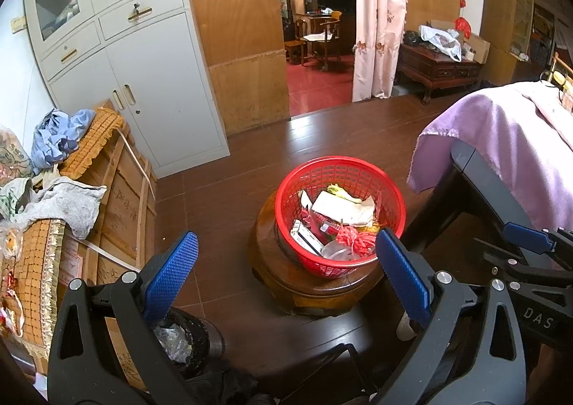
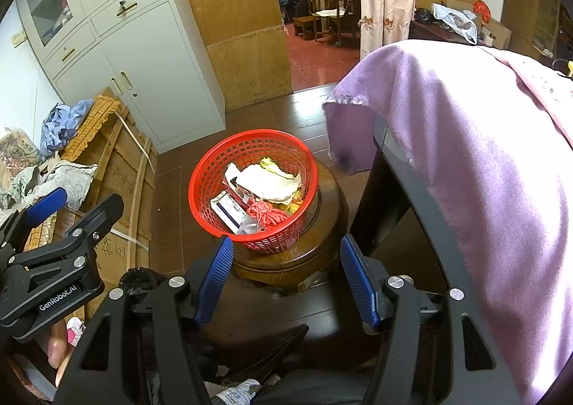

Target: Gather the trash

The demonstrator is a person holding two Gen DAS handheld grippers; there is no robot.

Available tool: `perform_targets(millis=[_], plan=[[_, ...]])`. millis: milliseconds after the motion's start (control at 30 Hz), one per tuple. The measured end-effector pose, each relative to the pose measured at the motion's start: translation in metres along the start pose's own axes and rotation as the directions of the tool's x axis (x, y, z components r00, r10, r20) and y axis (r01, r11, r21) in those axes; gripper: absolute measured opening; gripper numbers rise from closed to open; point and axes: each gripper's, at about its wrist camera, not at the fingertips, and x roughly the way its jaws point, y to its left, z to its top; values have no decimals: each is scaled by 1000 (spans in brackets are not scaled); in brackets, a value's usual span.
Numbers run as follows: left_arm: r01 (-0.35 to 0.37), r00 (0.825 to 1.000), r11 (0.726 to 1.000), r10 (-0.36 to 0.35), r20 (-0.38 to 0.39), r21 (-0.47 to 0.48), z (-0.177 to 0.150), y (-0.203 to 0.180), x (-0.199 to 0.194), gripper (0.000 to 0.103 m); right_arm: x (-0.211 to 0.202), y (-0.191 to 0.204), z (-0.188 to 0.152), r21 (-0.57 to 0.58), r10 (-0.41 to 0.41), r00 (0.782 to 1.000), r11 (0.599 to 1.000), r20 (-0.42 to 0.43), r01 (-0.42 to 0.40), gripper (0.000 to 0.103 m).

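A red plastic basket [image 1: 315, 176] [image 2: 215, 172] stands on a round wooden stool [image 1: 272, 283] [image 2: 322, 236]. It holds trash: white paper [image 1: 343, 208] [image 2: 268, 183], a small white box [image 1: 304, 236] [image 2: 229, 208], red string [image 1: 354, 238] [image 2: 268, 217] and clear plastic. My left gripper [image 1: 286, 254] is open and empty, just short of the basket. My right gripper [image 2: 284, 251] is open and empty at the basket's near rim. A black bin [image 1: 179, 337] with plastic inside sits under my left gripper's left finger.
A table draped in purple cloth [image 1: 501, 140] [image 2: 465, 154] stands to the right. Wooden crates [image 1: 121, 204] [image 2: 118, 168] piled with cloths stand on the left, a grey cabinet [image 1: 143, 75] behind. An open doorway [image 1: 315, 29] lies beyond.
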Motion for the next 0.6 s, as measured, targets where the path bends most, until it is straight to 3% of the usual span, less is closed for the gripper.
perform_targets(millis=[600], plan=[[-26, 1000, 1000, 26, 3, -10, -2, 1, 2, 96, -1, -3, 1, 5, 1, 1000, 1000, 2, -1, 62]])
